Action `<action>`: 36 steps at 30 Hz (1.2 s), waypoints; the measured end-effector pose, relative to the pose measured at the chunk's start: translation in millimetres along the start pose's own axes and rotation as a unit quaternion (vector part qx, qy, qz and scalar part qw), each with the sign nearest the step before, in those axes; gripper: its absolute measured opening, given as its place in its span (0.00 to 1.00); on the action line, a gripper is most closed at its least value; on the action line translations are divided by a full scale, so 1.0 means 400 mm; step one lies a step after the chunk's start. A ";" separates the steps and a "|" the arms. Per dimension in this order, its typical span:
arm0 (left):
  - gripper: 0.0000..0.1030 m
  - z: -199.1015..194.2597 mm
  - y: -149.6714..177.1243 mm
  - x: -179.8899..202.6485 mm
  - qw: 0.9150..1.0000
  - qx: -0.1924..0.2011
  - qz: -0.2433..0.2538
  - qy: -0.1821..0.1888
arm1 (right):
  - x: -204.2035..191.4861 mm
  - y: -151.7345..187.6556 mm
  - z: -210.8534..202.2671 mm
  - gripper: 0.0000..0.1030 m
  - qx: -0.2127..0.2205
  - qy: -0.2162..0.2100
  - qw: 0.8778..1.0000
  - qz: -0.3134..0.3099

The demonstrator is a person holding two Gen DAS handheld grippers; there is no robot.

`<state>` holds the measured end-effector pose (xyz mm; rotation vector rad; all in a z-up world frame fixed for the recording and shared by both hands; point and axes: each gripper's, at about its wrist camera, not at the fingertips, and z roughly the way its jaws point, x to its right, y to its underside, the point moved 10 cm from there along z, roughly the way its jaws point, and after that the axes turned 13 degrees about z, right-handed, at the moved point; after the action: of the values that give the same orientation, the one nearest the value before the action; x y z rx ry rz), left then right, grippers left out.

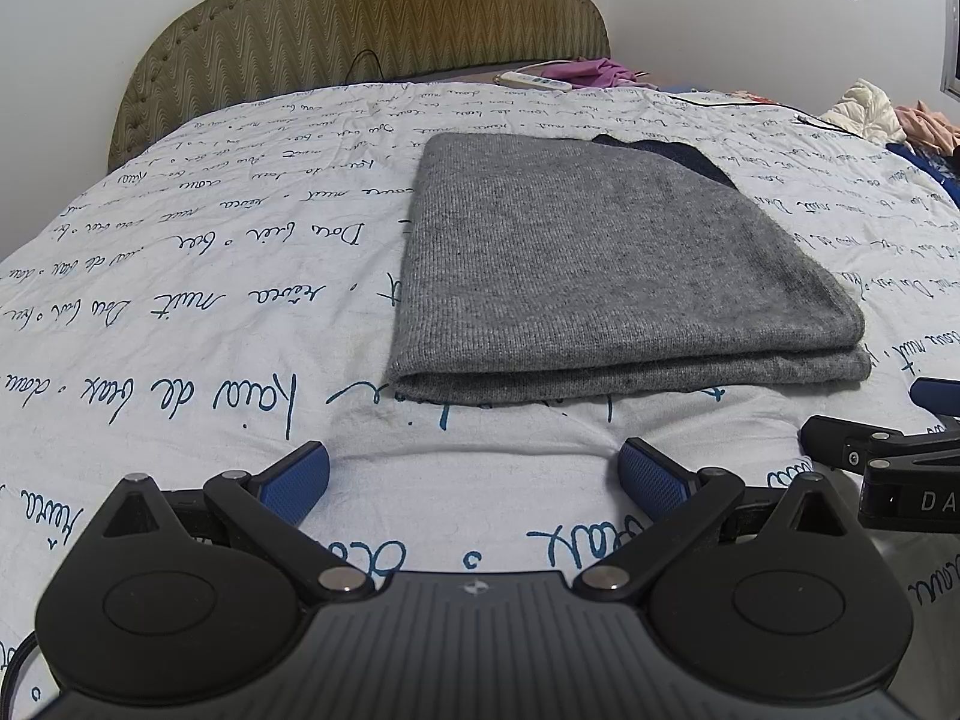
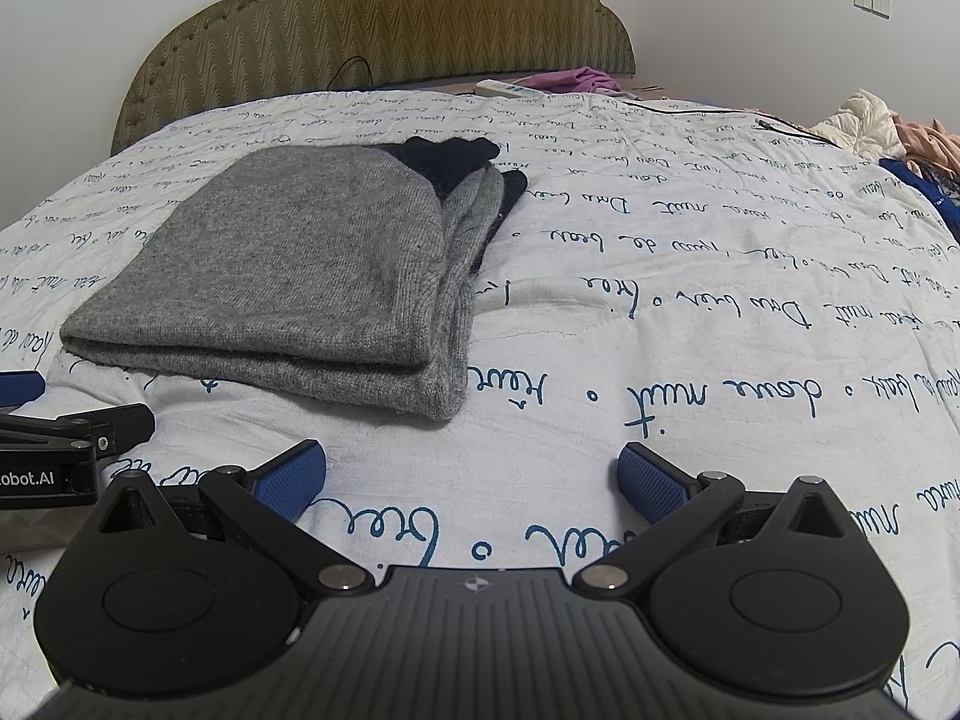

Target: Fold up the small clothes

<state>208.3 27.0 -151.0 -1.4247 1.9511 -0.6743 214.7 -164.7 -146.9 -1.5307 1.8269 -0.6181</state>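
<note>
Grey sweater (image 1: 606, 264): lay folded, centre frame, on the bedsheet (image 1: 180, 300).
Left gripper (image 1: 474, 480): fingers apart, empty.
Right gripper (image 2: 471, 480): fingers apart, empty.

Two low wrist views, side by side, facing the headboard (image 1: 366, 18), seemingly close over the bed (image 2: 660, 312).

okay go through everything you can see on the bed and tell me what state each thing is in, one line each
grey sweater: folded, lying flat on the bed sheet, dark part showing at far end.
left gripper: jaws open, empty, short of the sweater.
right gripper: jaws open, empty.
power strip: lying by the headboard.
clothes pile: crumpled, unfolded, at the bed's right edge.
</note>
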 end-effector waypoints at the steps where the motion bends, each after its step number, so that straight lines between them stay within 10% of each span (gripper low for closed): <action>1: 1.00 0.000 0.000 0.000 1.000 0.000 0.000 0.000 | 0.000 0.000 0.000 1.00 0.000 0.000 1.000 0.000; 36: 1.00 -0.008 0.003 -0.001 1.000 -0.003 -0.009 0.001 | -0.002 0.004 -0.003 1.00 -0.004 -0.001 1.000 -0.002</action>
<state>205.2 27.8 -149.5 -1.4474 1.9448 -0.6779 213.0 -163.7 -147.2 -1.5410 1.8276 -0.6119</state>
